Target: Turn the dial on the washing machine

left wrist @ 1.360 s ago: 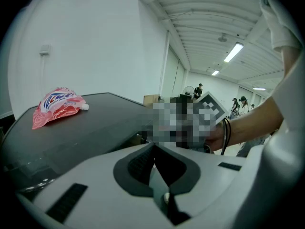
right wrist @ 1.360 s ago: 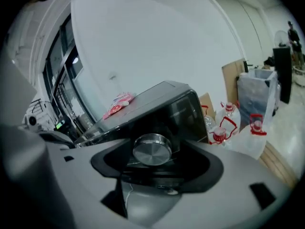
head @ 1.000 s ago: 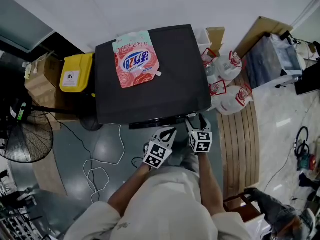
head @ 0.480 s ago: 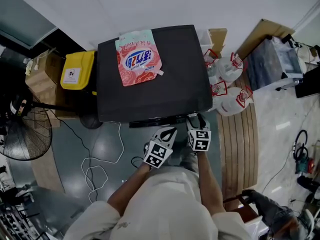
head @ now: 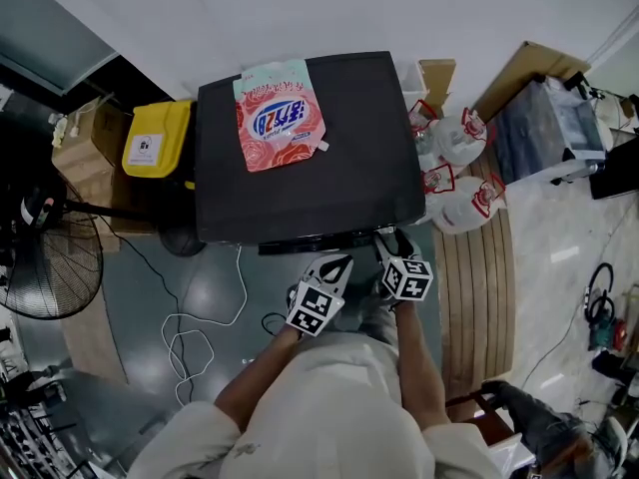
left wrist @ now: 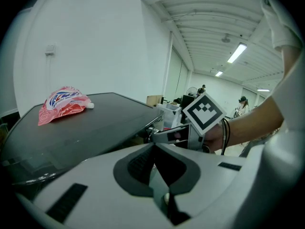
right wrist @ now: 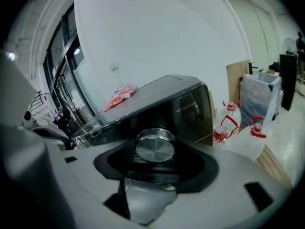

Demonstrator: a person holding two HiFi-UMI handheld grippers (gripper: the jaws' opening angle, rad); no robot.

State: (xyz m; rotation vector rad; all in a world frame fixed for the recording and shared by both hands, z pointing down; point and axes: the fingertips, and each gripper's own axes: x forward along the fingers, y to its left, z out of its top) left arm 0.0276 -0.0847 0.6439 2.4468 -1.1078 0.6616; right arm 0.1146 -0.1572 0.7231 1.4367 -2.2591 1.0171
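Two tools we hold: right tool (head: 388,243), jaws just closed snug on the silver dial (right wrist: 155,146), five o'clock of the washing machine (head: 329,183), for twisting; left tool (left wrist: 154,148), pinched empty, spare.

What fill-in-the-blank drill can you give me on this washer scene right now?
1. The fingers of the right gripper are clamped on the silver ____ at the front of the washing machine.
2. The fingers of the left gripper are shut and hold ____.
3. The red-and-white pouch lies on ____ of the machine.
4. The bin beside the machine is ____.
Missing words: dial (the fingers have just been closing onto it); nothing; top; yellow.
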